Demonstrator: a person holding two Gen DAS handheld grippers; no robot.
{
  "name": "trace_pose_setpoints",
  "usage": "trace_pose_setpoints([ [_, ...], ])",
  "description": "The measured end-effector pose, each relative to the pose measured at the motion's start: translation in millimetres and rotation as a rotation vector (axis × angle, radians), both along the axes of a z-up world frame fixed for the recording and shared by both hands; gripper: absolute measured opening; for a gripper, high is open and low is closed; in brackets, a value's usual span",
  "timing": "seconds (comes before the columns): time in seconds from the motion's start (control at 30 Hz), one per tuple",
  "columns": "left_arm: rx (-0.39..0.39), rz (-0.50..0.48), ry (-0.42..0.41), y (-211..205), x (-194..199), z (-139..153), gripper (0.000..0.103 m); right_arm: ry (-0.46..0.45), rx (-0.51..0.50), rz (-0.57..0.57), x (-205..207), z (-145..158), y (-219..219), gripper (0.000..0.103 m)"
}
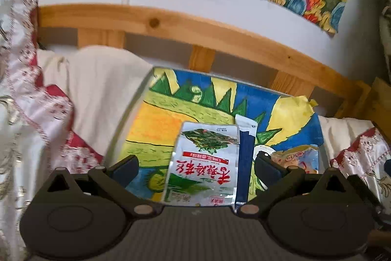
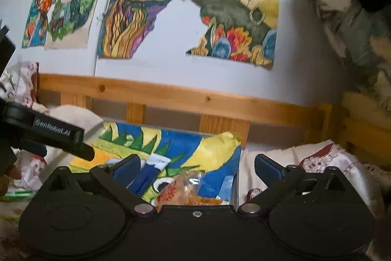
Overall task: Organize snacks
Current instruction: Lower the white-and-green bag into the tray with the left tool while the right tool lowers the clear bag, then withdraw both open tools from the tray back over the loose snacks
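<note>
Both hand-held grippers hang spread and empty — left hand-held gripper (image 1: pixel 195 163) straddling the silver seaweed packet (image 1: pixel 205 163) on the painted board (image 1: pixel 151 121), right hand-held gripper (image 2: pixel 198 168) over the orange snack bag (image 2: pixel 185 190) — probably lined up for picking.

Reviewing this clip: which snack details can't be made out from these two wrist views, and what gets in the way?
- Silver seaweed packet, left wrist view: its near end is cut off by the gripper body.
- Dark blue stick packet, left wrist view: print too small to read.
- Orange snack bag, right wrist view: blurred, near part hidden by the gripper body; in the left wrist view, a finger covers part of it.
</note>
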State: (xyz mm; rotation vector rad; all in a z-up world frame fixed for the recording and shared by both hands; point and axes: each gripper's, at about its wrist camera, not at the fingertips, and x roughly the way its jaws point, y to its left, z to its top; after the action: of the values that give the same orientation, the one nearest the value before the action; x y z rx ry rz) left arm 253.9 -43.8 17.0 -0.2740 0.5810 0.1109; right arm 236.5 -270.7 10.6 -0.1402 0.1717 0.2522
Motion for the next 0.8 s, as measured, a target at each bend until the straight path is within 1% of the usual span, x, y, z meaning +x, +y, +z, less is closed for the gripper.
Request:
trace_pose_setpoints([
  [0.27,0.035,-0.019,-0.07,5.2,-59.4,18.4,0.102,-0.055,0.024,0.0,-45.1,20.2,4.4,0.102],
  [0.4,0.056,-0.033,-0.091,8.7,-85.2,24.9,0.102,-0.057,0.04,0.011,-64.6,24.1,6.0,0.102],
  [0.57,0.073,-0.037,-0.111,14.5,-113.2,30.7,0.102,-0.065,0.033,0.01,-91.2,25.5,2.5,0.102],
  [0.8,0.081,-0.048,-0.124,15.3,-149.9,27.5,0.102,-0.047,0.033,-0.007,-124.8,24.7,-5.1,0.102],
])
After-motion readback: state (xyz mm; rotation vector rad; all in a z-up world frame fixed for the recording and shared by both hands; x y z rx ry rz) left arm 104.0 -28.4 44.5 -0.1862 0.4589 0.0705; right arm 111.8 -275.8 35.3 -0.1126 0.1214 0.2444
